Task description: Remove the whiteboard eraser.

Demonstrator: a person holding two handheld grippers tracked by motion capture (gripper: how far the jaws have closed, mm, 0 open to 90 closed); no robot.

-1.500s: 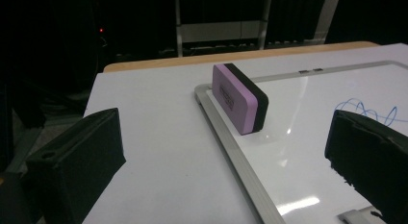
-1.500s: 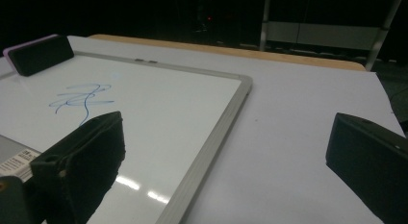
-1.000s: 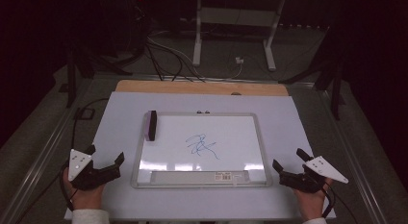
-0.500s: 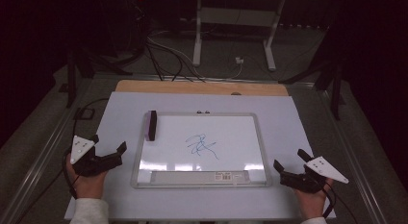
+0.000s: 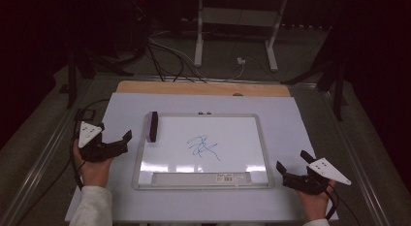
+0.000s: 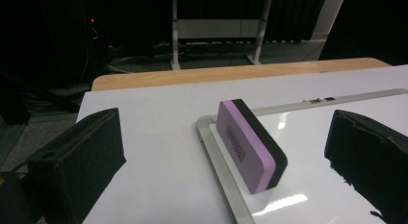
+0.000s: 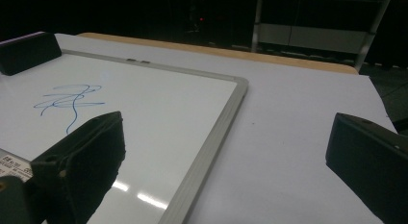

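Note:
A whiteboard with a silver frame (image 5: 260, 138) lies flat mid-table, a blue scribble (image 5: 202, 147) at its centre. A purple-and-black eraser (image 5: 153, 126) stands on its long edge at the board's far left corner. My left gripper (image 5: 116, 134) is open just left of the board, pointing at the eraser. In the left gripper view the eraser (image 6: 250, 142) sits ahead between the spread jaws, untouched. My right gripper (image 5: 292, 161) is open near the board's near right corner, empty. Its view takes in the board frame (image 7: 226, 113), the scribble (image 7: 67, 101) and the eraser (image 7: 29, 51) far off.
The board rests on a white sheet (image 5: 300, 119) over a table with a wooden back strip (image 5: 203, 88). A label strip (image 5: 228, 178) runs along the board's near edge. Two small magnets (image 5: 204, 112) sit on its far frame. Cables (image 5: 165, 61) and a white stand (image 5: 232, 22) lie beyond.
My left gripper has moved forward and slightly right, from the table's near left corner toward the eraser. The right gripper has stayed in place.

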